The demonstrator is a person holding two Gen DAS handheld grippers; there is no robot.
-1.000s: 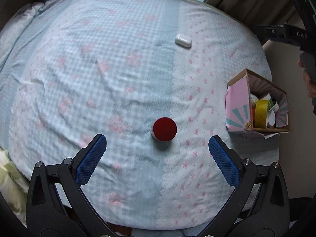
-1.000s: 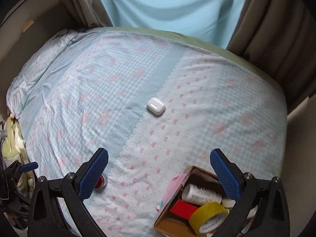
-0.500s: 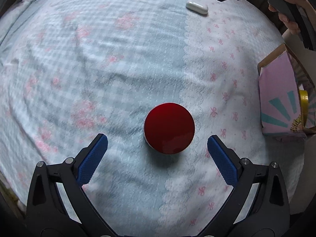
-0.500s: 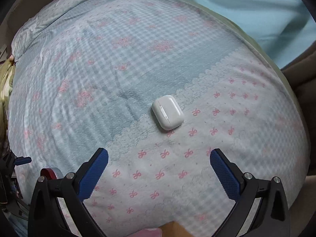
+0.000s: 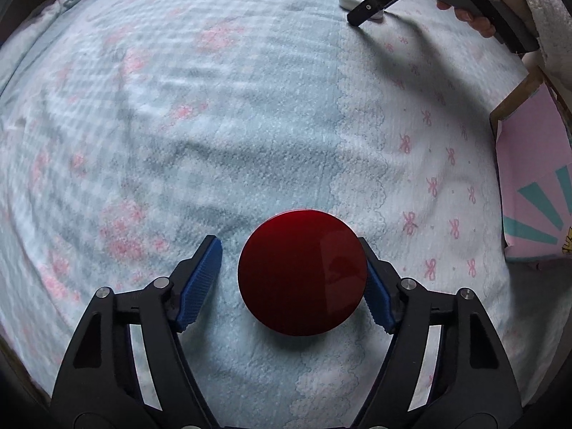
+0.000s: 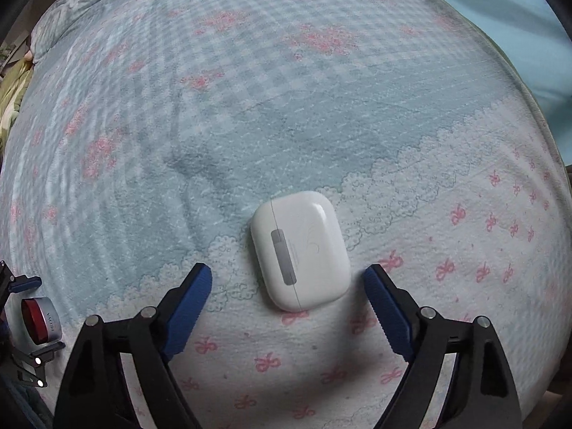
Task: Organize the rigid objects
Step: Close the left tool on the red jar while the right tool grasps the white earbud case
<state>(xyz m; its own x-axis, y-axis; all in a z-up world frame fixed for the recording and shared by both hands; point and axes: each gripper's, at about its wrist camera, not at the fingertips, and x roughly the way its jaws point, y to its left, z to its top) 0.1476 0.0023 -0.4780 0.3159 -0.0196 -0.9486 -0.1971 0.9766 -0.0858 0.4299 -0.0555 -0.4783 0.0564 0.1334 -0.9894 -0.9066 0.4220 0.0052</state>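
A round jar with a red lid (image 5: 302, 273) sits on the bedspread between the blue pads of my left gripper (image 5: 291, 282). The right pad touches its rim; a small gap shows at the left pad. The jar also shows at the left edge of the right wrist view (image 6: 37, 325). A white earbud case (image 6: 300, 250) lies on the bedspread just ahead of my right gripper (image 6: 287, 302), whose pads stand apart on either side of its near end. The case (image 5: 348, 0) shows far off in the left view, partly hidden by the right gripper.
A pink cardboard box (image 5: 532, 178) with teal rays stands at the right edge of the bed. The blue-and-pink bedspread (image 6: 250, 107) covers the whole surface. A hand in a fleece sleeve (image 5: 500, 3) holds the right gripper at the top right.
Both grippers have dropped close to the bed. The left jaws have narrowed around the red-lidded jar. The right jaws have narrowed and now straddle the earbud case.
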